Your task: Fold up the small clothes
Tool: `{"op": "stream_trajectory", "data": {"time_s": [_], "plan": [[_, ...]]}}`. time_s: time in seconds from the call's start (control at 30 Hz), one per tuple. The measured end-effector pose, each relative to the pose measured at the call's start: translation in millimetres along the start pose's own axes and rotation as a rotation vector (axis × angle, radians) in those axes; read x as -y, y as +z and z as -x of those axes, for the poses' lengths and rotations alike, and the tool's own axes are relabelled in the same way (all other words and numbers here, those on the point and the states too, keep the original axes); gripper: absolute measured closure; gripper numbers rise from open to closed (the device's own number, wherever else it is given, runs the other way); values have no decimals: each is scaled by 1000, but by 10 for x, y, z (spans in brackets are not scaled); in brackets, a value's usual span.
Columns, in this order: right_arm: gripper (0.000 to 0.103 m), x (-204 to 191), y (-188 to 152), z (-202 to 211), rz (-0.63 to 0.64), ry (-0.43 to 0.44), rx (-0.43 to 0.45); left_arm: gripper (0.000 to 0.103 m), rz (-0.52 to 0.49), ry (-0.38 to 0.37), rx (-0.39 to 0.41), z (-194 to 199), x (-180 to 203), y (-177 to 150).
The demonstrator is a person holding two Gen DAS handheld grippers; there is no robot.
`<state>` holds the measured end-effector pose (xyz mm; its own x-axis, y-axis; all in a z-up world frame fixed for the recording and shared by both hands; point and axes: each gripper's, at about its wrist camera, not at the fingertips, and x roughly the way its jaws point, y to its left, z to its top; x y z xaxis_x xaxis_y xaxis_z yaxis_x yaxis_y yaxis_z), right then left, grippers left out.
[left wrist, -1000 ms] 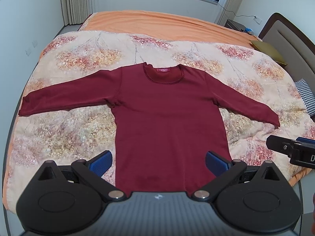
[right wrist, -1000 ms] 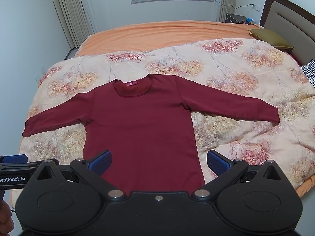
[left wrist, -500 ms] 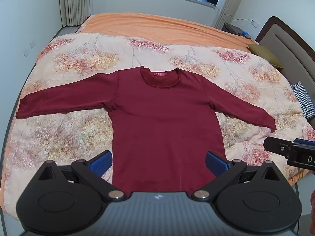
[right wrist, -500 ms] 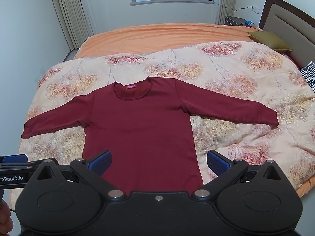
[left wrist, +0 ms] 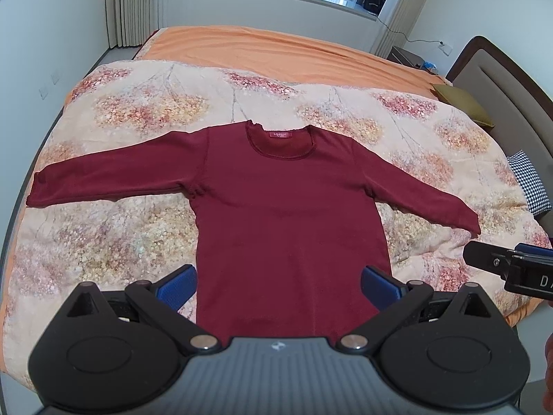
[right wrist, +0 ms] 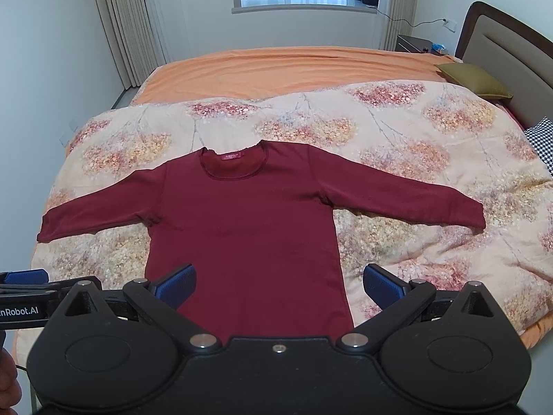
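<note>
A dark red long-sleeved shirt [left wrist: 287, 214] lies flat, front up, on a floral quilt [left wrist: 145, 110], both sleeves spread out sideways, collar far from me; it also shows in the right wrist view [right wrist: 242, 228]. My left gripper [left wrist: 279, 285] is open and empty, held above the shirt's hem. My right gripper [right wrist: 279, 285] is open and empty, above the hem's right part. Each gripper shows at the edge of the other's view: the right one [left wrist: 511, 269], the left one [right wrist: 24, 288].
The quilt covers a bed with an orange sheet [right wrist: 276, 69]. A headboard [right wrist: 511, 55], an olive pillow [right wrist: 473, 79] and a checkered pillow [left wrist: 528, 186] are at the right. A nightstand [right wrist: 414, 43] and curtains [right wrist: 121, 24] stand by the far window.
Both grippers have pulled back and risen a little, so the shirt sits smaller and further away in both views. The shirt has not moved. Both grippers stay open.
</note>
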<state>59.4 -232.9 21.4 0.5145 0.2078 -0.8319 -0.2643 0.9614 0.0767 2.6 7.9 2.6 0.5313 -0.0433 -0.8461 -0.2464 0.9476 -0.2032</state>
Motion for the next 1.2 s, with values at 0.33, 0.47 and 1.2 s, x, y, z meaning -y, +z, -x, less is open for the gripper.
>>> {"op": "stream_trajectory", "data": {"time_s": [0.33,0.47,1.2], "plan": [[1,-35,-13,44,8,1,11,0,30,-18,12,26,-67,-35],[1,-36,-27,59,6,3,11,0,43,-26,11,17,-80,-66],[1,28,-178,217,15,28,67,0,103,-197,-7,-83,-24,-118]]}}
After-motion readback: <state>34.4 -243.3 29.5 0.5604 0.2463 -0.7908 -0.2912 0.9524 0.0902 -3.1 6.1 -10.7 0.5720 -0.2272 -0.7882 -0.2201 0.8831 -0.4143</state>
